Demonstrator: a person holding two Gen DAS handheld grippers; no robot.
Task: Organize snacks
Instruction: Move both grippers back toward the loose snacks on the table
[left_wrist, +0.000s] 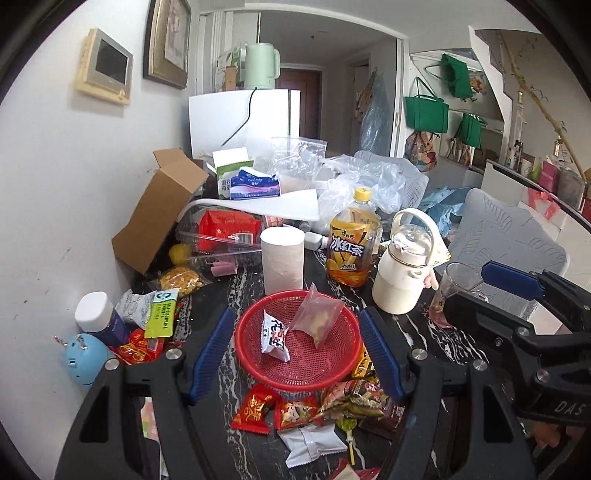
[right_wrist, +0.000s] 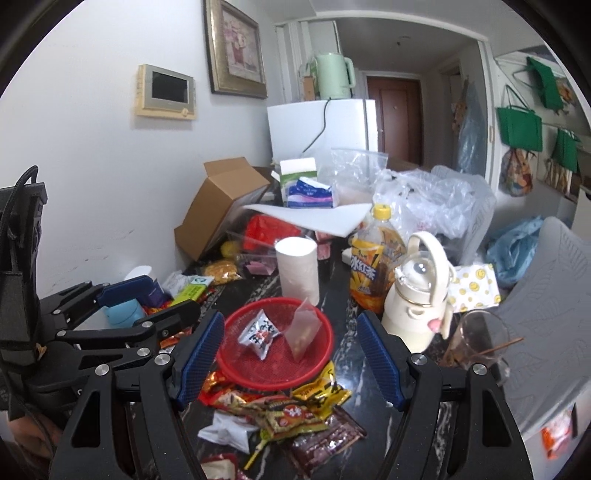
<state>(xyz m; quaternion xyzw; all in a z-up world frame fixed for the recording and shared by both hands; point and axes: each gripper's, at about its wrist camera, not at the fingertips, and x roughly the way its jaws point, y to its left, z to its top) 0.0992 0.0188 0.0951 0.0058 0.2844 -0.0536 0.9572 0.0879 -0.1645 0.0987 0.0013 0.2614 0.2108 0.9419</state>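
Red basket (left_wrist: 297, 350) on dark marbled table (left_wrist: 243, 291), centred ahead of both grippers. Two items already inside: white wrapped snack (left_wrist: 275, 338) and clear pouch (left_wrist: 316, 317), pouch leaning upright against far rim.

Loose snack pile (left_wrist: 314, 410) just beside basket's near rim, between basket and jaws. Below and slightly toward the camera from both jaw gaps; reached by dropping down, not by moving forward. Red packet (left_wrist: 253, 408) leftmost, white packet (left_wrist: 312, 441) nearest, brown-green packets (left_wrist: 364, 400) to right. Long axes mixed; white packet roughly crosswise to left jaws.

Left gripper (left_wrist: 295, 356): jaws wide apart, nothing held. Right gripper (right_wrist: 290, 360): jaws wide apart, nothing held. Neither clearly nearer; brown strip (right_wrist: 327, 441) and yellow packet (right_wrist: 321, 387) favour right, red packet favours left.

More snacks at far left by white-capped bottle (left_wrist: 98, 315), partly buried. Pile overlapping, count unclear. Bottom edge of both views cut by gripper frames; something red there, unidentifiable. Lollipop stick (left_wrist: 349, 441) half under wrappers.
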